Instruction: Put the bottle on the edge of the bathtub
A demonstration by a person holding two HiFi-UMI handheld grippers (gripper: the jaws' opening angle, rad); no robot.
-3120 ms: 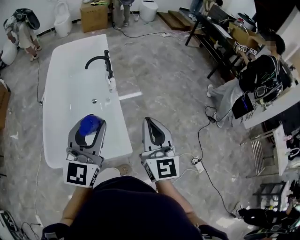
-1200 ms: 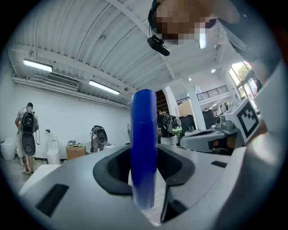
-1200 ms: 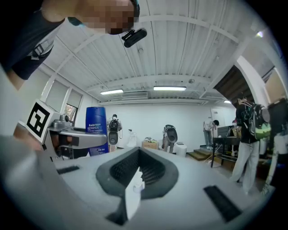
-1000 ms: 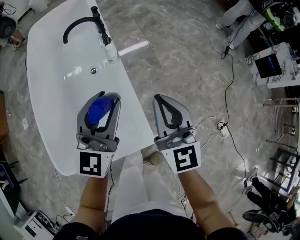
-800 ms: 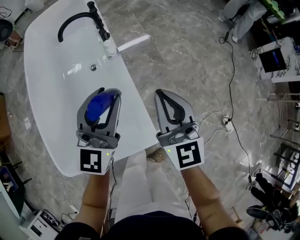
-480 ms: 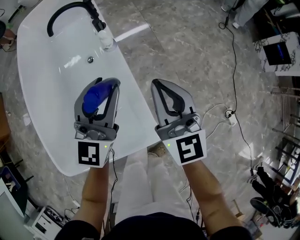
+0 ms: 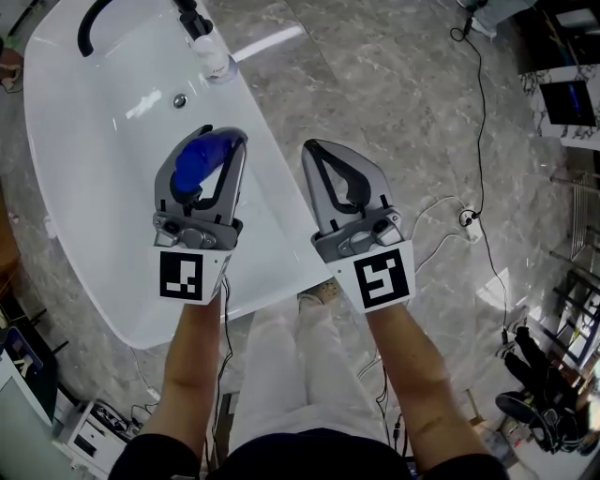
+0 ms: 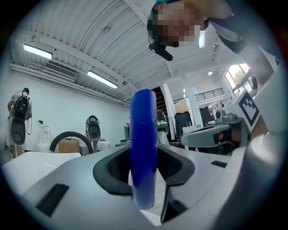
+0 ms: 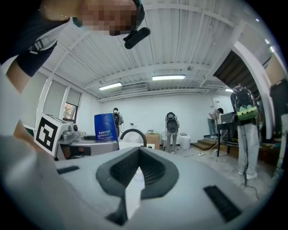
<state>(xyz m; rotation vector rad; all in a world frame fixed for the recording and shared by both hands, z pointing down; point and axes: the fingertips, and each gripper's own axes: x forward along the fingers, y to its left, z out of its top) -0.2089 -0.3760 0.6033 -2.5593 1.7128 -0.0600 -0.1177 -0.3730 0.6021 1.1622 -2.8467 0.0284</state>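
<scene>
A blue bottle (image 7: 194,165) stands upright between the jaws of my left gripper (image 7: 221,141), which is shut on it. In the left gripper view the bottle (image 8: 143,152) fills the gap between the grey fingers. That gripper hangs over the near part of the white bathtub (image 7: 272,225), just inside its right rim. My right gripper (image 7: 316,148) is beside it, over that rim and the floor, shut with nothing in it. In the right gripper view its tips (image 9: 139,151) meet, and the blue bottle (image 9: 106,127) shows to the left.
A black faucet (image 7: 190,17) and a small pale bottle (image 7: 215,65) stand on the tub's far right rim, with the drain (image 7: 179,100) nearby. Cables and a power strip (image 7: 464,217) lie on the marble floor at right. Equipment (image 7: 89,436) sits at lower left.
The view has drawn closer to the tub. My left gripper with the blue bottle has moved a little forward over the basin. The right gripper keeps its place beside it.
</scene>
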